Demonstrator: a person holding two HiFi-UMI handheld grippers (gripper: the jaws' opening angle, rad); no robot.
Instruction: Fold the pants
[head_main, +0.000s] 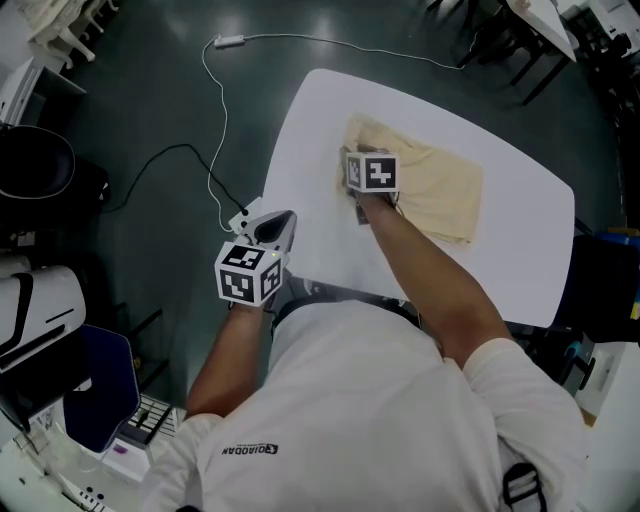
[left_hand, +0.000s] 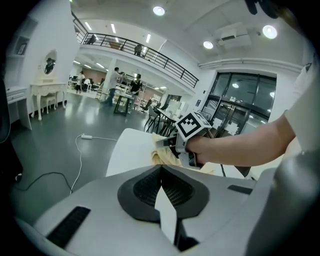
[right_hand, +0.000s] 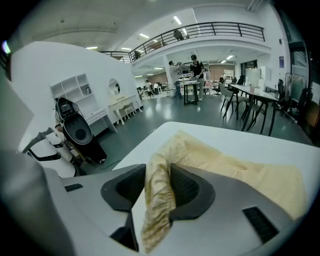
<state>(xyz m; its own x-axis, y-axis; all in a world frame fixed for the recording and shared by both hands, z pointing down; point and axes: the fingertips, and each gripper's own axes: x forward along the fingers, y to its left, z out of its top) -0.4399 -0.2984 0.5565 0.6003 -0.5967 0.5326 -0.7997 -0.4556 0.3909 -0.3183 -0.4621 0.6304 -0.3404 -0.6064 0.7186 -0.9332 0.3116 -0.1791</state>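
The cream pants (head_main: 430, 185) lie folded on the white table (head_main: 320, 130), toward its far side. My right gripper (head_main: 366, 152) is down at their left edge. In the right gripper view a bunched strip of the pants (right_hand: 159, 200) stands between the jaws of the right gripper (right_hand: 159, 172) and drapes back toward the camera; the jaws stand apart and the cloth looks loose, not pinched. My left gripper (head_main: 285, 218) hovers at the table's near left edge, off the pants. Its pads meet in a line with nothing between them (left_hand: 161, 170). It faces the right gripper (left_hand: 167, 145) and the pants (left_hand: 159, 156).
A thin cable (head_main: 215, 120) with a white adapter (head_main: 228, 42) runs over the dark floor left of the table. A black chair (head_main: 35, 160) stands at the far left, more chairs (head_main: 510, 45) at the top right. A white and black machine (right_hand: 75, 132) stands beyond the table's left edge.
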